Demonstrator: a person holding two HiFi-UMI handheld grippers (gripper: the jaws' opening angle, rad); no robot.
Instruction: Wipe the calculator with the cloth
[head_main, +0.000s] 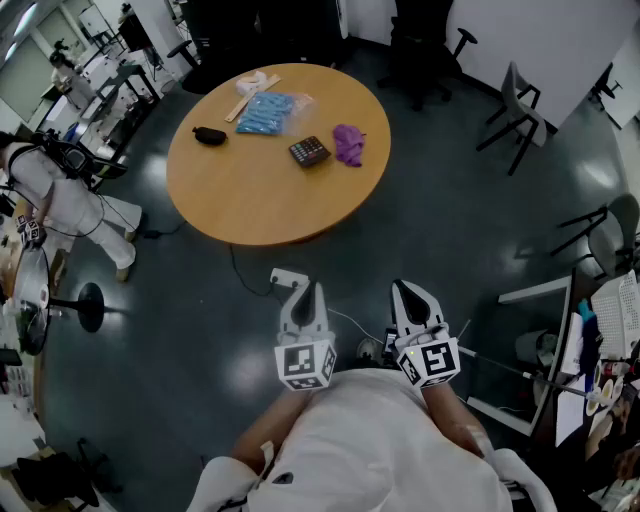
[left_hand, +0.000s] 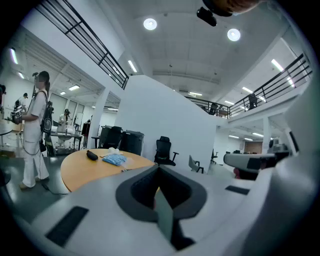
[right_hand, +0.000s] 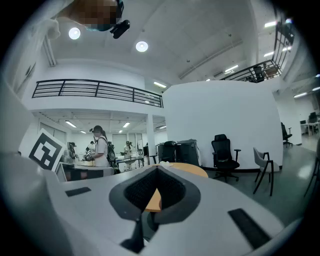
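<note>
- The round wooden table (head_main: 250, 205) stands on a dark floor, well ahead of the person.
- The calculator (head_main: 309, 151) lies flat on the table's right half, a little in from the right edge.
- The purple cloth (head_main: 348, 144) lies crumpled just beside the calculator, between it and the table's right edge; whether the two touch cannot be told.
- A blue packet (head_main: 265, 112) lies toward the far edge, with a pale wooden stick (head_main: 252, 98) at its far left side.
- A small black case (head_main: 209, 135) lies near the table's left edge.
- The left gripper (head_main: 304, 296) is held roughly level over the floor, well short of the table's near edge. Its jaws are clenched together with nothing between them.
- The right gripper (head_main: 410, 292) is held beside it, apart from it, and points the same way. Its jaws are also pressed together and hold nothing.
- A white power strip (head_main: 288, 275) lies on the floor just past the left gripper's tips.
- A person in white (head_main: 70, 205) stands off the table's left edge.
- A grey chair (head_main: 520, 115) stands beyond the table's right edge.
</note>
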